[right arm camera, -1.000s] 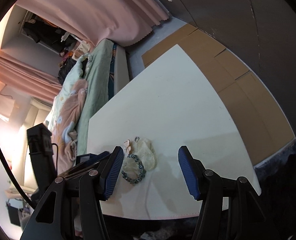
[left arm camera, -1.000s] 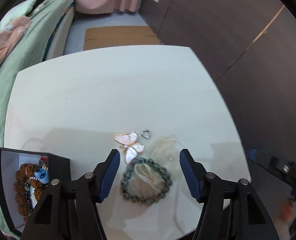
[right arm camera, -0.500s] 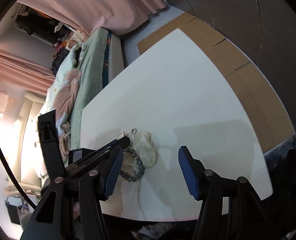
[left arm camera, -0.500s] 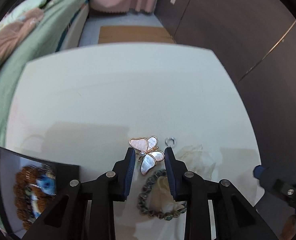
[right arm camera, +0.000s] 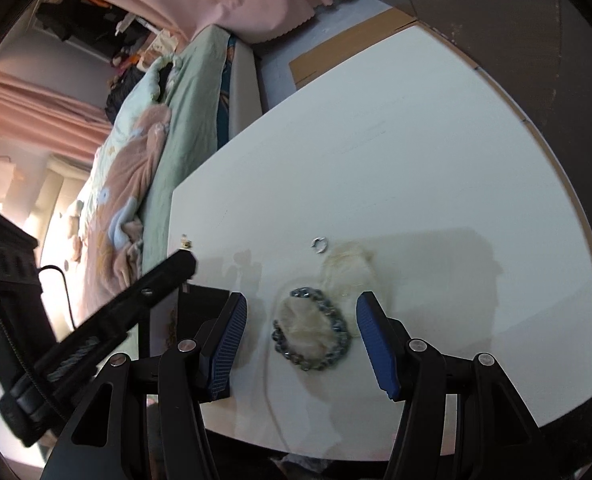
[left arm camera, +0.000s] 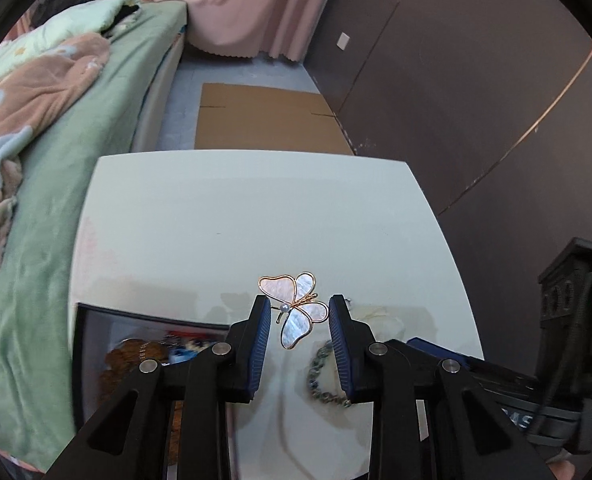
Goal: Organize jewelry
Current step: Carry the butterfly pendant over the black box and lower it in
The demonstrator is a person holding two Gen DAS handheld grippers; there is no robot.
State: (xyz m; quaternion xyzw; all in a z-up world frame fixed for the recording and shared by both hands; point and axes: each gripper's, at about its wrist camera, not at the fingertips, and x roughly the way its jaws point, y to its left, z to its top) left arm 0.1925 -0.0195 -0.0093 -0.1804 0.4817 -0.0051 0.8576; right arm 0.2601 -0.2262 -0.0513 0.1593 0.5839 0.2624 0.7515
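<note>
Here the left gripper [left arm camera: 298, 312] pinches the butterfly brooch [left arm camera: 295, 309] by its thin wing edges, so it may twist loose short of the jewelry box [left arm camera: 96, 340]; the right gripper [right arm camera: 300, 320] hangs open.

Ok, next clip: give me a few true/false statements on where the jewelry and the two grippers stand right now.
1. The left gripper is shut on the butterfly brooch. True.
2. The brooch lies flat on the white table. False: it is lifted clear of the table, with its shadow showing on the surface behind it.
3. The right gripper is open with nothing held. True; the beaded bracelet lies on the table between its fingers, unpressed.
4. The small silver ring sits inside the bracelet. False: it lies apart, farther up the table.
5. The dark box at the table's left holds nothing. False: beaded pieces show inside.
</note>
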